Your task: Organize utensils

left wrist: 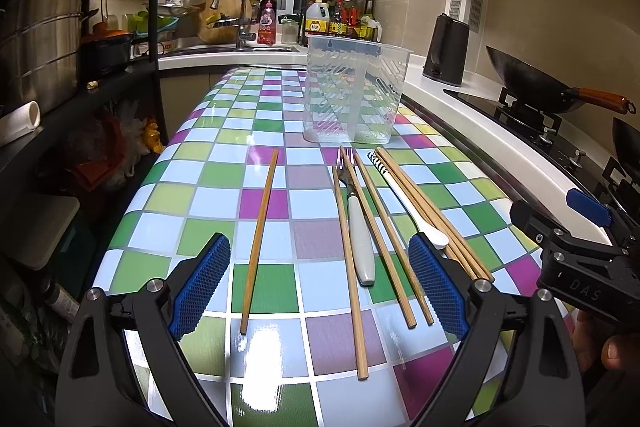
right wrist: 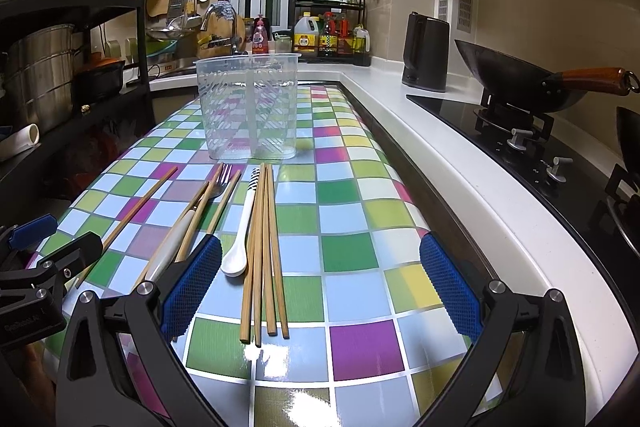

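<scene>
Chopsticks: bamboo, light, stiff, thin; lie flat on the checked bench, best pinched mid-length.
Fork: white handle, slick; take by the handle.
Spoon: white, likely ceramic, fragile.
Holder: clear plastic, upright, empty, just behind the utensils.
Left gripper, right gripper: fingers spread wide, holding nothing.

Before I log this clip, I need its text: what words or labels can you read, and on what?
"DAS": on the right gripper body, seen from the left wrist.
Lettering on the left gripper body: too blurred to read.
Labels on the sauce bottles and the pink bottle: too small to read.
</scene>
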`<state>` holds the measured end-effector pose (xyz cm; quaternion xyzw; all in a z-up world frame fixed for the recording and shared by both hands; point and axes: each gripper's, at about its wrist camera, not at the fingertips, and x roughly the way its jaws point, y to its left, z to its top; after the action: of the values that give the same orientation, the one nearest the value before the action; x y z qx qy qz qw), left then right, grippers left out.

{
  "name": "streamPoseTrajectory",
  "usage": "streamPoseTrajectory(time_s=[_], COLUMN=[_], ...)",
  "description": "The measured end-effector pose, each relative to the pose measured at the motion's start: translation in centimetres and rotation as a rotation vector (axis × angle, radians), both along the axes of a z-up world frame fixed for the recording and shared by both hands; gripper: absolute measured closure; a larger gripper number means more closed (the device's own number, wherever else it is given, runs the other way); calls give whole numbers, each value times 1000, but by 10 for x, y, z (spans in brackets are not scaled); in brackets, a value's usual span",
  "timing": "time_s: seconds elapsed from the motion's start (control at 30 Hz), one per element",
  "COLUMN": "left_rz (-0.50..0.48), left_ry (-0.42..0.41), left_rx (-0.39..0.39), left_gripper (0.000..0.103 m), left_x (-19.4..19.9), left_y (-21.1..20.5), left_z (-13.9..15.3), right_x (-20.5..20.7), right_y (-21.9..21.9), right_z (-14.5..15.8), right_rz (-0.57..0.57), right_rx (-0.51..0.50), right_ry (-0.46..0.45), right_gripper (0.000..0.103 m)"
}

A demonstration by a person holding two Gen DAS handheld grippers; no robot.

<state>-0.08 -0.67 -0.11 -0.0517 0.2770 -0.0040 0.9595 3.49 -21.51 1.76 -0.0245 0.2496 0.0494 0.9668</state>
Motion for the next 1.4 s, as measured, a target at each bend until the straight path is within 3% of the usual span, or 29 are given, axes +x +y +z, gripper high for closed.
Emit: streamPoseTrajectory(time_s=[1.4], left_rz=[-15], left_ry=[-13], left_rx=[-3], left_gripper=[17], left_x=[0], left_y=[-5], left_z=[1], right_x=[-3], right_y=[4], right_z=[4], right_rz=[13], right_rx=[-12], right_ry=[-23], right_gripper=[6])
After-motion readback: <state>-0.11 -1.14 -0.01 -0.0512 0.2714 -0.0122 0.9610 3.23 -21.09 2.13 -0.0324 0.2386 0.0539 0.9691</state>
